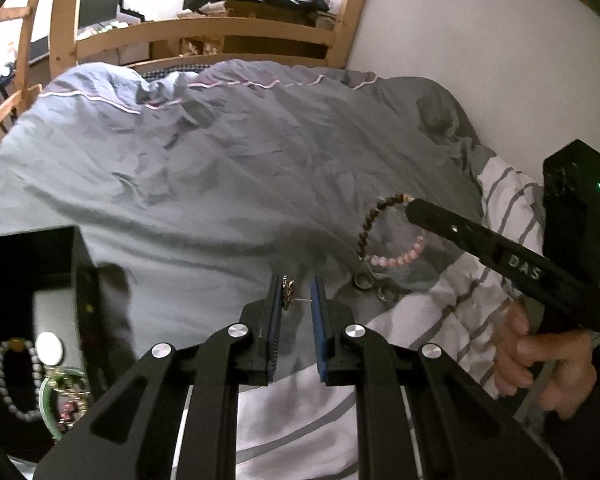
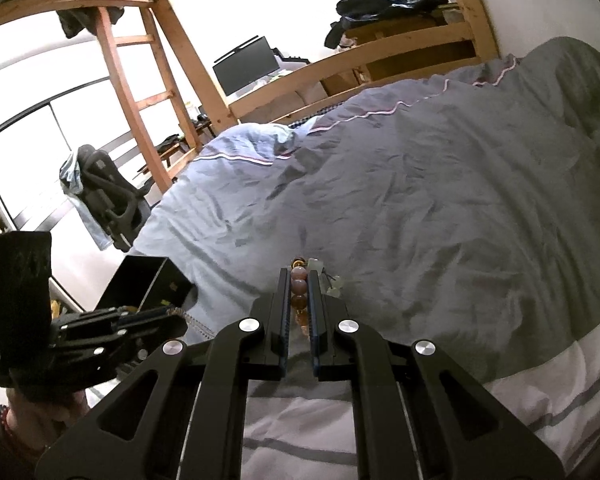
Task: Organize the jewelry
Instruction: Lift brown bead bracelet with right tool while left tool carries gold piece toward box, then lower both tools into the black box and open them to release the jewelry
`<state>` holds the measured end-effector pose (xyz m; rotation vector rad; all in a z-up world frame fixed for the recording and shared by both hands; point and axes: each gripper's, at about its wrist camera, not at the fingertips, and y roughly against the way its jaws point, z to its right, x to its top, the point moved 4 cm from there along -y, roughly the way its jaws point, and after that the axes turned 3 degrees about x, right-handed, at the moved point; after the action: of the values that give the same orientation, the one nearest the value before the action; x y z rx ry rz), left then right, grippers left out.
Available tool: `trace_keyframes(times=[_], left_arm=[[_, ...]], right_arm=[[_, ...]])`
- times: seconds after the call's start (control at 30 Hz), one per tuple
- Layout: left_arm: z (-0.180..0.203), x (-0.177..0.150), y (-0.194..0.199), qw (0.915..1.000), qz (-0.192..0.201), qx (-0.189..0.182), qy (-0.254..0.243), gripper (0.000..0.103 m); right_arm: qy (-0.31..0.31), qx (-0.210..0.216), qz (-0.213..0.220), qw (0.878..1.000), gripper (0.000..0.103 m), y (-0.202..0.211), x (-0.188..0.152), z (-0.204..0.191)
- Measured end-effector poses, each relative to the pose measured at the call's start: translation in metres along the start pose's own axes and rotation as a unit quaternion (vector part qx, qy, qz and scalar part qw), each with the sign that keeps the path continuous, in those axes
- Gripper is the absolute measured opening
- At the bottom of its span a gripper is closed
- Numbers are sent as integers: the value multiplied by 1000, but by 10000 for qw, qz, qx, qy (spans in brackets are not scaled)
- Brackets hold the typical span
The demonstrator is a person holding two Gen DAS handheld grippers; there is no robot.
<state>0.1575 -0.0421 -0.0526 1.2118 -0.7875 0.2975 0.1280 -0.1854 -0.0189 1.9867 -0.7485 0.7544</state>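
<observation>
The left tool point(image 1: 294, 300) points down at the bed. Its two blue pads point(image 1: 318, 320) sit close together, and a small earring point(image 1: 287, 298) with a thin pin is pinched between them.

At about 8 o'clock in the left view sits one black box point(image 1: 80, 264), open on top. Inside it lie one pale bead bracelet point(image 1: 4, 380), one round white piece point(image 1: 49, 347) and one green ring-shaped bangle point(image 1: 46, 404) with some small pink bits that are too blurry to name.

Just past the left tool, at about 1 o'clock, two small rings point(image 1: 374, 286) lie on the gray blanket point(image 1: 220, 160), close beside each other.

At 3 o'clock a hand point(image 1: 540, 360) wraps around the handle of the right tool point(image 1: 410, 204). This tool is shut on one bracelet point(image 1: 384, 232) that is half brown beads and half pink beads. The bracelet hangs down in a loop from the tip, above the blanket. In the right view the beads point(image 2: 299, 280) sit between its two narrow pads, and the tool tips down toward the bed. At 8 o'clock in that view is the left tool point(image 2: 172, 314) beside the open black box point(image 2: 148, 284).

Closer in, one white sheet with gray stripes point(image 1: 440, 320) lies under the blanket's edge.

Far away stands one wooden bed frame point(image 1: 204, 32), with one ladder point(image 2: 140, 92). Behind it are one dark screen point(image 2: 246, 66) and one chair point(image 2: 108, 200) with cloth on it.
</observation>
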Motion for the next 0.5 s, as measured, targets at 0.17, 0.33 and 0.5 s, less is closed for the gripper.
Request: trace_keyframes(times=[0.17, 0.33, 0.5], left_arm=[[-11, 7, 17, 9998, 125, 140, 104, 14], [-30, 13, 34, 9987, 251, 321, 304, 14], [-50, 14, 48, 9968, 359, 492, 517, 14]], right_arm=[[69, 24, -54, 10000, 9, 5, 1, -14], [241, 79, -104, 9996, 9, 9, 1, -39], [392, 146, -119, 9991, 9, 9, 5, -64]])
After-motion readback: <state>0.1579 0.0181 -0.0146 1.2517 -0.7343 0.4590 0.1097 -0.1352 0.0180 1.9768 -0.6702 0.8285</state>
